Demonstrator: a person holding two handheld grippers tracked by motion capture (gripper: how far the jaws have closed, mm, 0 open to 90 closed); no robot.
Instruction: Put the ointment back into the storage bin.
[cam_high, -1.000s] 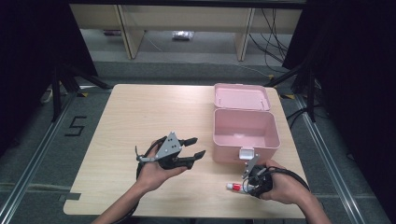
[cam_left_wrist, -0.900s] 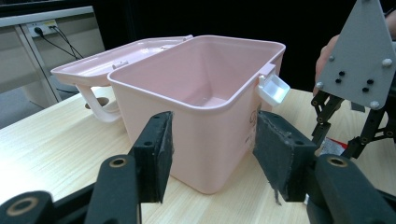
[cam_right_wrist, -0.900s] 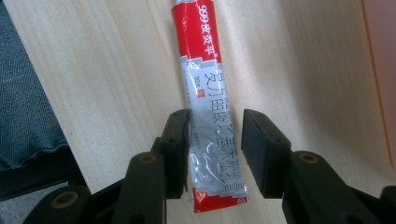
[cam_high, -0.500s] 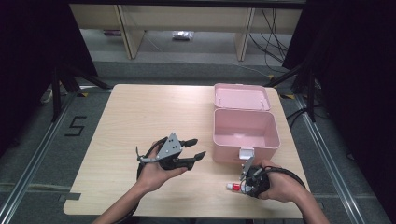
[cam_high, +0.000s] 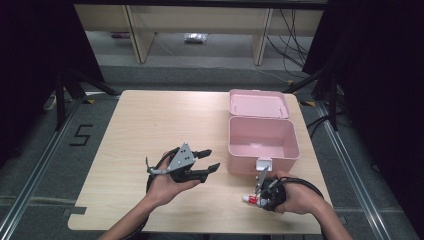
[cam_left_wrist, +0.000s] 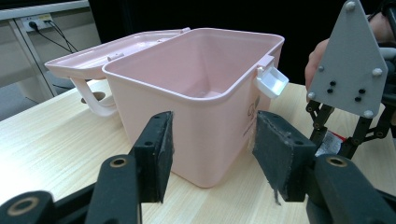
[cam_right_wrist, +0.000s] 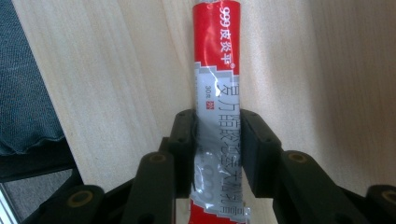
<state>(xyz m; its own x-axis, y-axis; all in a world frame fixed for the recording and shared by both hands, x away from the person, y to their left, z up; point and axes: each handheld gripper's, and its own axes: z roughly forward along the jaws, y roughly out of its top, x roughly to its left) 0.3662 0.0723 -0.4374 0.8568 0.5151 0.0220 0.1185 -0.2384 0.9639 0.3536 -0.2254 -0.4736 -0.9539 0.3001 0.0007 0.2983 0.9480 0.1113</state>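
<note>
A red and silver ointment tube (cam_right_wrist: 217, 70) lies flat on the wooden table near its front edge (cam_high: 248, 199). My right gripper (cam_right_wrist: 218, 154) points down over the tube's silver end. Its jaws have just been closing, with the tube between them and a pad touching each side. In the high view the right gripper (cam_high: 257, 199) is just in front of the open pink box (cam_high: 260, 162). My left gripper (cam_high: 214, 159) hovers left of the box, open and holding nothing. In the left gripper view its jaws (cam_left_wrist: 212, 154) face the box wall (cam_left_wrist: 205, 135).
The box's lid (cam_high: 259, 104) lies folded back behind it, and a white latch (cam_left_wrist: 272, 81) hangs on the front wall. The right gripper's grey plate (cam_left_wrist: 348, 70) stands beside the box. Bare tabletop (cam_high: 150, 125) stretches to the left.
The right hand has edged slightly left over the tube. The left gripper has stayed where it was.
</note>
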